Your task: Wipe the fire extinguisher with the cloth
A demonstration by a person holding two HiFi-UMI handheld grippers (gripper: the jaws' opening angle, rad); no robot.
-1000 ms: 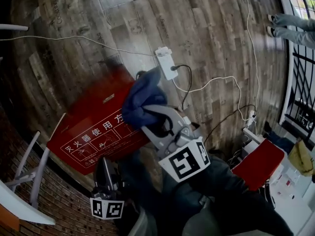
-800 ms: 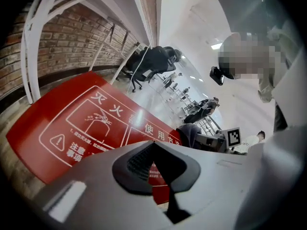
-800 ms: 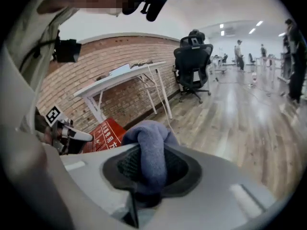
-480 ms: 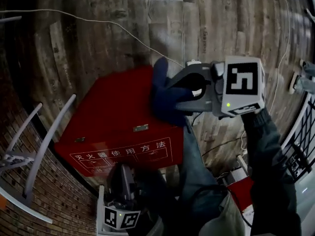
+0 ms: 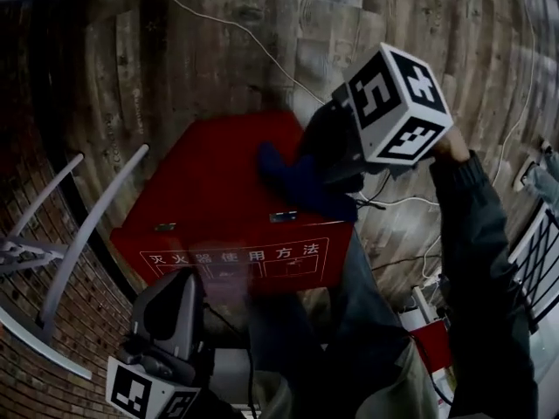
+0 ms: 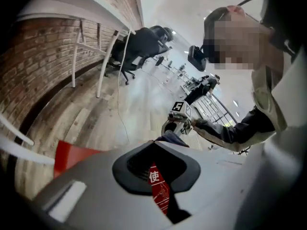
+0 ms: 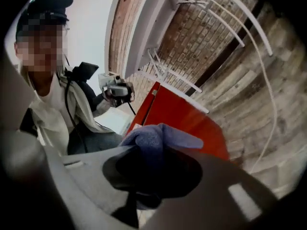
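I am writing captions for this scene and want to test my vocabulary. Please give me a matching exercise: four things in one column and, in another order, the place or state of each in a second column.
Things
1. blue cloth
2. red box
3. left gripper
4. white cable

Places or states
A. holds nothing, low at the left of the head view
B. runs across the wooden floor beyond the box
C. clamped by the right gripper
D. stands on the floor beside the brick wall

Pairs: 1-C, 2-D, 3-A, 4-B
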